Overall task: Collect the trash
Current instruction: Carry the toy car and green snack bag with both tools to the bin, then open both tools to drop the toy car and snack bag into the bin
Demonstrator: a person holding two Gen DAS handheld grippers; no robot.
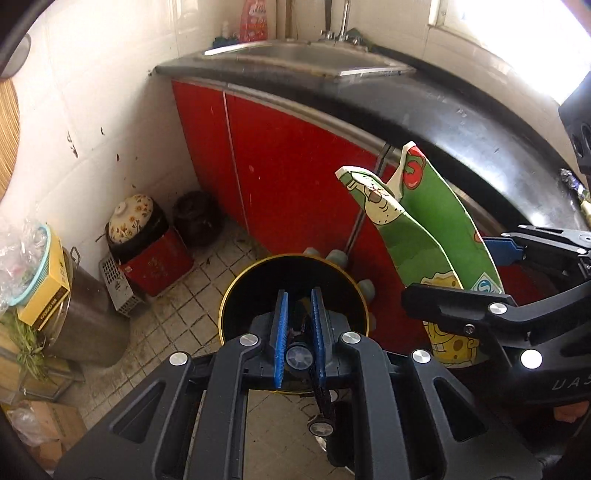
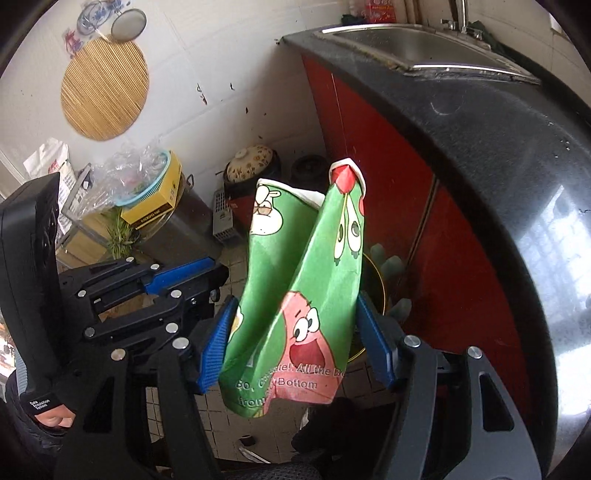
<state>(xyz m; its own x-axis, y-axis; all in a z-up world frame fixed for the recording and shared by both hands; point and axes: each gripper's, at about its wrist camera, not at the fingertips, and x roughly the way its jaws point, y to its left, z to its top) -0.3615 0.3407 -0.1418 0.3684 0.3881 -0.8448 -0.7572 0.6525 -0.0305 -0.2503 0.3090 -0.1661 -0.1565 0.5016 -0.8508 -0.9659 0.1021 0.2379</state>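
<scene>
Between the right claw [image 2: 295,339] pads: crushed paper cup [image 2: 295,288] (gripped).

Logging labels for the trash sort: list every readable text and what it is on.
"All the Be", "Bottom": green cartoon paper cup, crushed in the right gripper.
"Data Acquisition System": left gripper handle.
"UA": right gripper body.
Yellow box, red bottle: print too blurred.

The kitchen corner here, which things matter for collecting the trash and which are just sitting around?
Part of the job:
- crushed green cartoon paper cup, clamped in the right gripper
- black bin with the yellow rim, on the floor under the left gripper

Just lying about:
- flowered pot lid
- yellow box
- sink
- round bamboo mat
</scene>
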